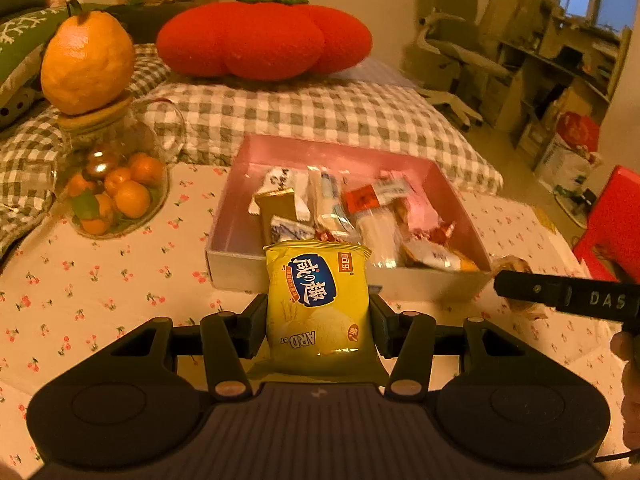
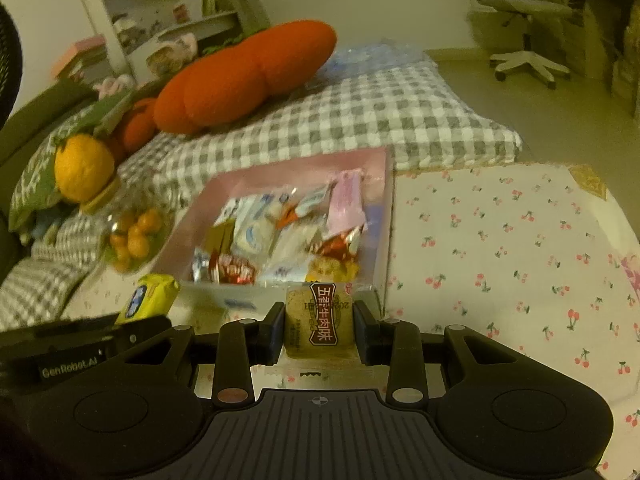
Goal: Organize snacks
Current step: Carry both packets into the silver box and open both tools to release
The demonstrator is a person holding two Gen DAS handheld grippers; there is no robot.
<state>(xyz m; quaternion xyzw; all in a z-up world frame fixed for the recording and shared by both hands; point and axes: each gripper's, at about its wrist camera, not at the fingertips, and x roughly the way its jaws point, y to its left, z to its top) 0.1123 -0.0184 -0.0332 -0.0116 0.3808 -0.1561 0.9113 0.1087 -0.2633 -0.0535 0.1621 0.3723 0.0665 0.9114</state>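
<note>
Clamped in the left gripper [image 1: 318, 320] at lower centre of its view, a yellow packet [image 1: 318, 304] stands upright, just short of the pink box [image 1: 236, 258] of wrapped snacks [image 1: 360, 212] at mid-frame. Oranges [image 1: 116, 196] sit at left. Right of centre, the right gripper [image 2: 319, 332] pinches a tan packet [image 2: 319, 322] at the box's [image 2: 384, 240] near wall, cherry-print cloth [image 2: 500, 260] to its right.

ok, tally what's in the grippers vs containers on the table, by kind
Snack packets held in grippers: 2 (yellow packet in left gripper, tan packet in right gripper)
Pink box of snacks: 1
Glass bowl of oranges: 1
Total: 4. Packets inside the box overlap too much for an exact count.
</note>
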